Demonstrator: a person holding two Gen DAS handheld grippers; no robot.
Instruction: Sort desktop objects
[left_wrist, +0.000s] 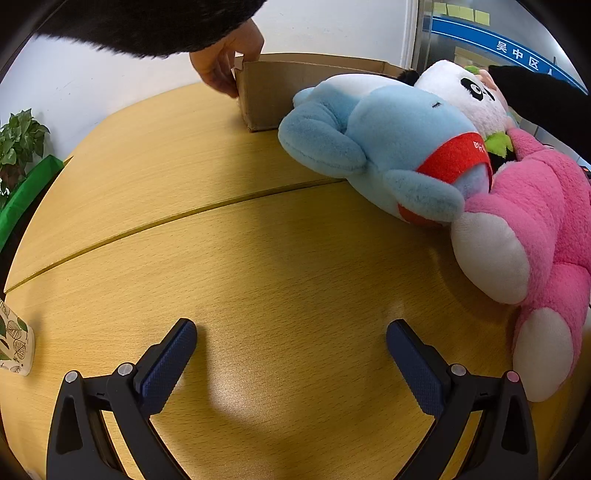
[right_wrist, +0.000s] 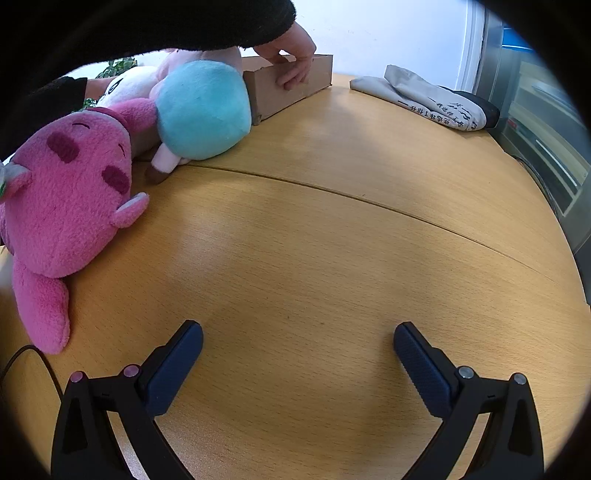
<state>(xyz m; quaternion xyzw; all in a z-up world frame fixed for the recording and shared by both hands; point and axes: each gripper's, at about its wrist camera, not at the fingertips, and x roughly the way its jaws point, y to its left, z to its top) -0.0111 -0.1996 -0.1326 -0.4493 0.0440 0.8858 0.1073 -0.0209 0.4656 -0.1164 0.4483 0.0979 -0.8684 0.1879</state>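
Left gripper (left_wrist: 291, 334) and right gripper (right_wrist: 297, 336) both stand wide open and empty over bare wooden table (left_wrist: 258, 258), so sorting has apparently not begun. The plush toys, blue (left_wrist: 388, 147), pink (left_wrist: 535, 221) and panda (left_wrist: 469, 92), lie heaped beside the cardboard box (left_wrist: 266, 92), which a bare hand (left_wrist: 225, 62) grips at its corner. The next move probably calls for closing on one toy and lifting it over the box rim; open tabletop gives ample approach room.

— What's under the grippers?
— A table (right_wrist: 332, 240) of pale wood grain, smooth, with a soft sheen. Ahead stands a matt cardboard box (left_wrist: 269, 96).
— And the toys?
— Fuzzy plush: blue toy (left_wrist: 388, 147), pink toy (right_wrist: 66, 192). The pads (left_wrist: 168, 365) look like dark blue textured rubber.
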